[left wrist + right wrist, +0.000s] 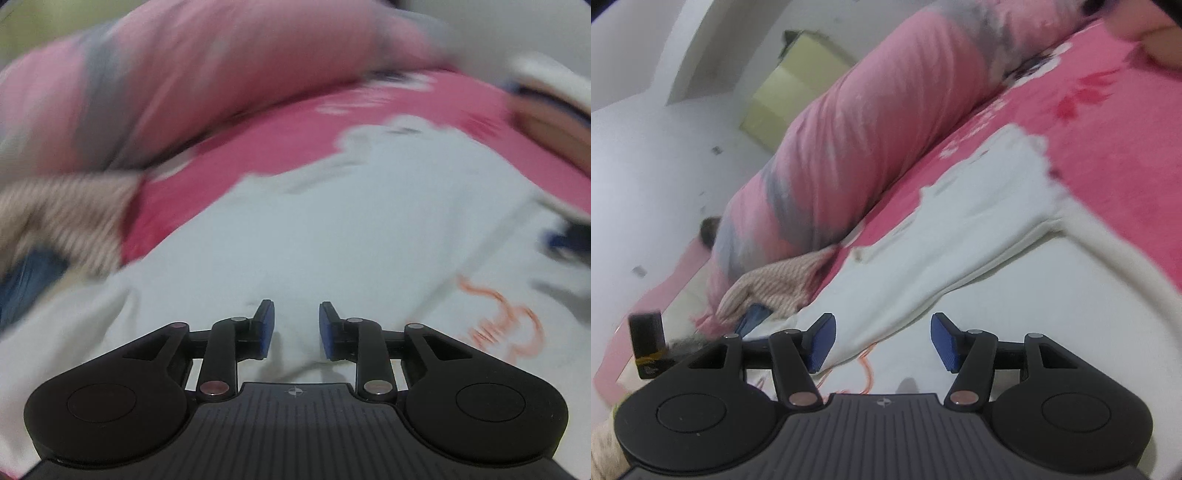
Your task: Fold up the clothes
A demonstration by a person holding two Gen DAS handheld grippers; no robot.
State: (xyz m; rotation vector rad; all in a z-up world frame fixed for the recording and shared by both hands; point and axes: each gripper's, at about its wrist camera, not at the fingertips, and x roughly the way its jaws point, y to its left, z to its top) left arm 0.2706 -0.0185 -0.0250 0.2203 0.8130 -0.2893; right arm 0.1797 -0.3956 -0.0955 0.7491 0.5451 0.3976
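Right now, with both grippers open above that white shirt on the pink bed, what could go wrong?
1. The left gripper hovers over flat white shirt cloth, not an edge; closing there might pinch the pink bedsheet too.
2. The striped garment lies against the shirt's far side and could get dragged into a fold.
3. The right gripper sits near the folded sleeve; a careless pull could undo it.

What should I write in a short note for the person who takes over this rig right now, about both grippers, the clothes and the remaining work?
Left gripper: open, empty, low over the white garment.
Right gripper: open, empty, over the same garment near its orange print.
The garment lies spread on the pink sheet; one sleeve appears folded across it. A striped garment and something blue wait beside the long pink pillow.
Done: perhaps one sleeve fold.
Left: finish folding the white garment, then the others.
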